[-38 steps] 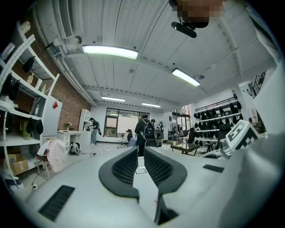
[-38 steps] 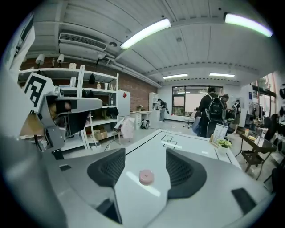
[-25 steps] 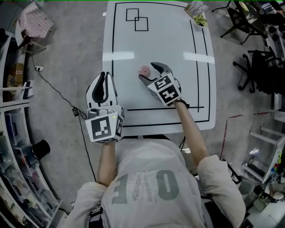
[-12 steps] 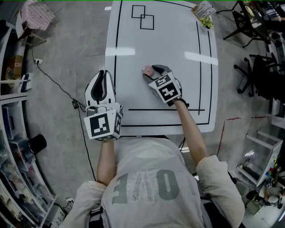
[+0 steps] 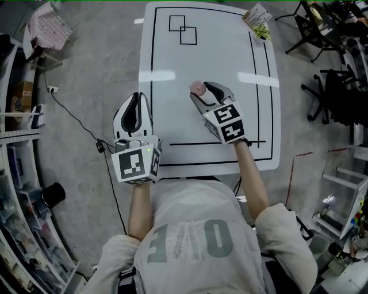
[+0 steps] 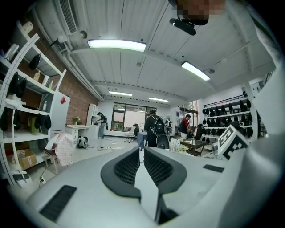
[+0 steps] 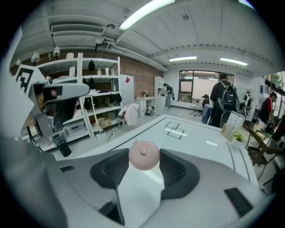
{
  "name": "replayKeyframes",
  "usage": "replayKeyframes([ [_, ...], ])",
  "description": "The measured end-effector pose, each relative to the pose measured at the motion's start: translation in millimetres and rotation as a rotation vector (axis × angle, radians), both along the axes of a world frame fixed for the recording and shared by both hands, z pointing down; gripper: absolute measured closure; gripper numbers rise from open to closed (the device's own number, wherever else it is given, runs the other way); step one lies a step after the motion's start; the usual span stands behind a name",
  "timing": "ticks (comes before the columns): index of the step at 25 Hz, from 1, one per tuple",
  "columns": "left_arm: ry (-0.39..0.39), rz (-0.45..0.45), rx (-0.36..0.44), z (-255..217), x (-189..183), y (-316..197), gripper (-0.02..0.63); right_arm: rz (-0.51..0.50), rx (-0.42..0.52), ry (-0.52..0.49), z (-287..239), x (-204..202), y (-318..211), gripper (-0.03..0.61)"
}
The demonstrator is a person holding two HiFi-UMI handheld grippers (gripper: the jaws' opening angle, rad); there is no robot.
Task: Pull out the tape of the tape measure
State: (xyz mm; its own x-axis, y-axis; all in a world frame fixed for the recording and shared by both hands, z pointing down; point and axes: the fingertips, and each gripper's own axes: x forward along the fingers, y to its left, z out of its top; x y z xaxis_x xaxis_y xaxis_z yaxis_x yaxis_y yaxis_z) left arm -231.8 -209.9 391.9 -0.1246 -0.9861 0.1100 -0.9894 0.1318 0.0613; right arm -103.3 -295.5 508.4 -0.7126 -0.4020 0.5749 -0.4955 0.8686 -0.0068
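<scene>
A small round pink tape measure [image 5: 197, 88] sits between the jaws of my right gripper [image 5: 203, 92] over the middle of the white table [image 5: 230, 51]. In the right gripper view the tape measure [image 7: 144, 155] fills the gap and both pads press on its sides, so the right gripper [image 7: 144, 161] is shut on it. No tape shows pulled out. My left gripper [image 5: 133, 102] hangs off the table's left edge, over the floor. Its jaws are shut with nothing between them, as the left gripper view [image 6: 142, 165] confirms.
Black border lines and two overlapping squares [image 5: 183, 30] mark the table. A card stand with a small plant [image 5: 257, 16] sits at the far right corner. Black chairs [image 5: 339, 86] stand to the right, shelves [image 5: 17, 172] and a floor cable [image 5: 75, 118] to the left.
The right gripper's jaws came in from wide open and closed onto the pink tape measure. The left gripper stayed shut beside the table.
</scene>
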Motion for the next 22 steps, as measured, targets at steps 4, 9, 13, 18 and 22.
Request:
replayKeyframes([
  [4,-0.044,0.053,0.047,-17.7,10.3,1.5,0.584,0.111,0.069,-0.143,-51.2,21.5,15.2,0.351],
  [9,-0.109,0.075,0.1,-41.3,23.2,15.8,0.584,0.199,0.141,-0.254,-91.9,52.5,43.8,0.351],
  [13,-0.12,0.088,0.122,-49.7,34.0,24.1,0.584,0.24,0.166,-0.291,-105.6,72.8,56.5,0.351],
  [18,-0.132,0.084,0.11,-52.2,43.8,35.5,0.588,0.255,0.159,-0.311,-110.7,90.0,70.4,0.351],
  [22,-0.133,0.128,0.137,-61.9,53.7,40.5,0.588,0.242,0.172,-0.318,-119.0,97.7,78.2,0.351],
])
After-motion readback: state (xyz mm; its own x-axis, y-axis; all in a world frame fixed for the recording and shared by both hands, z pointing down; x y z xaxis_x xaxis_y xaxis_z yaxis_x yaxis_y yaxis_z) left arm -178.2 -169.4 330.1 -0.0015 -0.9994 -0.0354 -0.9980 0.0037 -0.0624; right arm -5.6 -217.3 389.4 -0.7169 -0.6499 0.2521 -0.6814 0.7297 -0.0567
